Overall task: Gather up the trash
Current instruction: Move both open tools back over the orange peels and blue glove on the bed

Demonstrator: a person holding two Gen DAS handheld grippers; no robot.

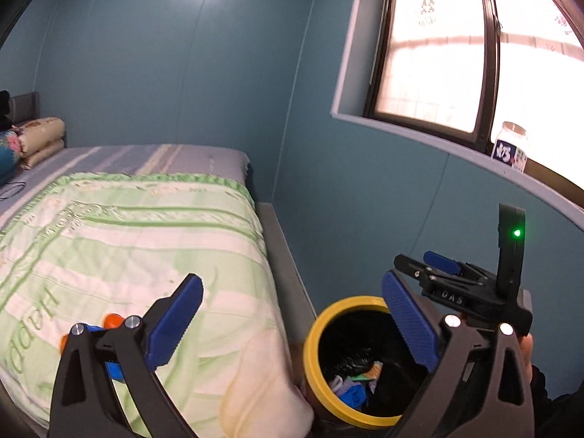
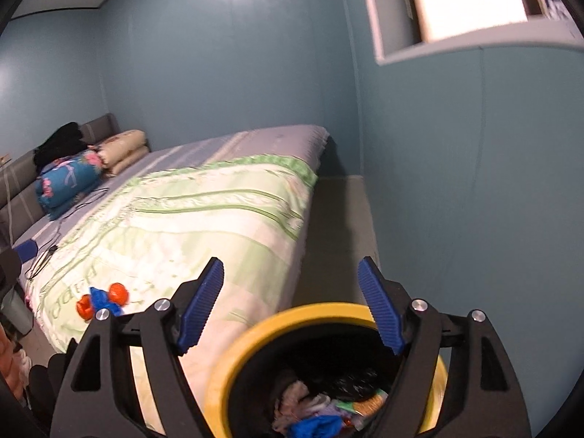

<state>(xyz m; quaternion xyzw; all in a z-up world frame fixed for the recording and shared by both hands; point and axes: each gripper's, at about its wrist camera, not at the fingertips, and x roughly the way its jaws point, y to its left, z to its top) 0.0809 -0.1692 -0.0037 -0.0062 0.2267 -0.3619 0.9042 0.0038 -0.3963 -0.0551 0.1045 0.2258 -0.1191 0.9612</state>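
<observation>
Your left gripper gapes wide and empty; your right gripper is parted too, holding nothing. Below both stands the yellow-rimmed round bin with a black liner, crumpled wrappers inside, just beside the bed's quilted green-and-white cover. Orange and blue scraps lie on that cover.

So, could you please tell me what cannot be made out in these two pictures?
- Bin base: cut off by the bottom edge, both views.
- Bin trash: a blurred jumble, right view; partly behind the left tool, left view.
- Orange and blue scraps on the bed: too small to identify; mostly hidden by the tool's arm, left view.
- Jar label: glare, left view.
</observation>
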